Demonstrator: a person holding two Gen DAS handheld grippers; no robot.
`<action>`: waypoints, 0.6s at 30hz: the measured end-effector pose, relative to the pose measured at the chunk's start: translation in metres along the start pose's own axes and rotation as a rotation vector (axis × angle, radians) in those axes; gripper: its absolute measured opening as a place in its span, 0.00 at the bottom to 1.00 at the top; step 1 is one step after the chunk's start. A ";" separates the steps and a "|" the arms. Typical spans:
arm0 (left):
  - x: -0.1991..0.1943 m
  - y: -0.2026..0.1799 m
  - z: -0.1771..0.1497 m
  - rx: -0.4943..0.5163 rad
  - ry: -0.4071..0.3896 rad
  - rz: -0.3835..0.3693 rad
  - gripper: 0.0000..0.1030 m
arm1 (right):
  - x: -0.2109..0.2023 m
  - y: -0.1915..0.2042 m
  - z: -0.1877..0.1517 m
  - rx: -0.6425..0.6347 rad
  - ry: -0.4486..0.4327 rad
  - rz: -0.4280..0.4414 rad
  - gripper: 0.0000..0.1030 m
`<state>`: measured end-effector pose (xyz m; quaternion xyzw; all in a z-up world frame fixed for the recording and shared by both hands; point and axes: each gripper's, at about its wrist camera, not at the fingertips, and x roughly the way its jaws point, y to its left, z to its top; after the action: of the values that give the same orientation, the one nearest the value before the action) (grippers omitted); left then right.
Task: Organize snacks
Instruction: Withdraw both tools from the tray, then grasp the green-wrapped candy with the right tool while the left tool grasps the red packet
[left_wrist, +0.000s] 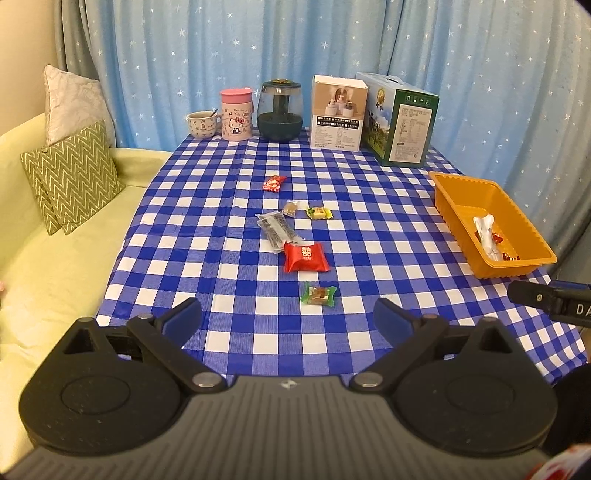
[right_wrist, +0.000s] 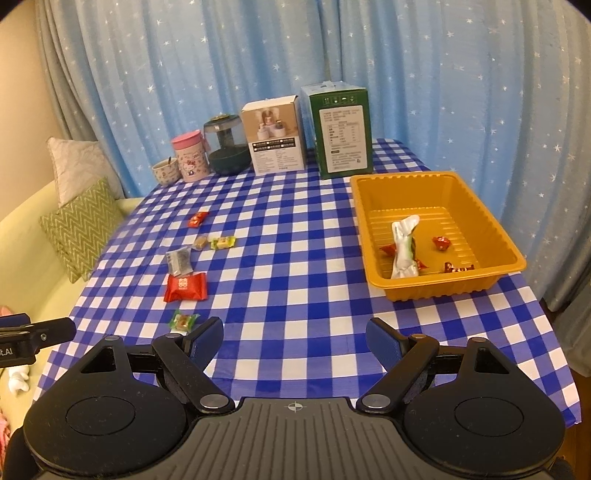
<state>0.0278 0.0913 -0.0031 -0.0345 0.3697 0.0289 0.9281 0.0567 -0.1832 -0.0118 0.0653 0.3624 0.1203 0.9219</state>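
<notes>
Left gripper (left_wrist: 287, 317) and right gripper (right_wrist: 294, 338), both above the near edge of the checked tablecloth (left_wrist: 369, 206), jaws spread wide with nothing between them. Loose snacks lie in a scattered line down the cloth's middle: a green-wrapped candy (left_wrist: 318, 294) nearest, then a red packet (left_wrist: 305, 256), a clear sachet (left_wrist: 277, 229) and smaller sweets beyond. The orange tray (right_wrist: 373, 229) (right side of the table) holds a white wrapper (right_wrist: 403, 245) and several red sweets.
</notes>
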 end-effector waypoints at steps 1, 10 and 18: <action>0.001 0.001 0.000 0.000 0.002 -0.001 0.96 | 0.000 0.002 -0.001 -0.001 0.002 0.001 0.82; 0.006 0.013 -0.003 0.002 0.008 -0.007 0.96 | 0.012 0.016 -0.006 -0.017 0.018 0.016 0.82; 0.022 0.030 -0.001 0.026 0.012 0.015 0.95 | 0.031 0.034 -0.010 -0.025 0.019 0.037 0.82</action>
<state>0.0404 0.1215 -0.0199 -0.0200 0.3758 0.0311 0.9260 0.0653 -0.1418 -0.0323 0.0593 0.3685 0.1428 0.9167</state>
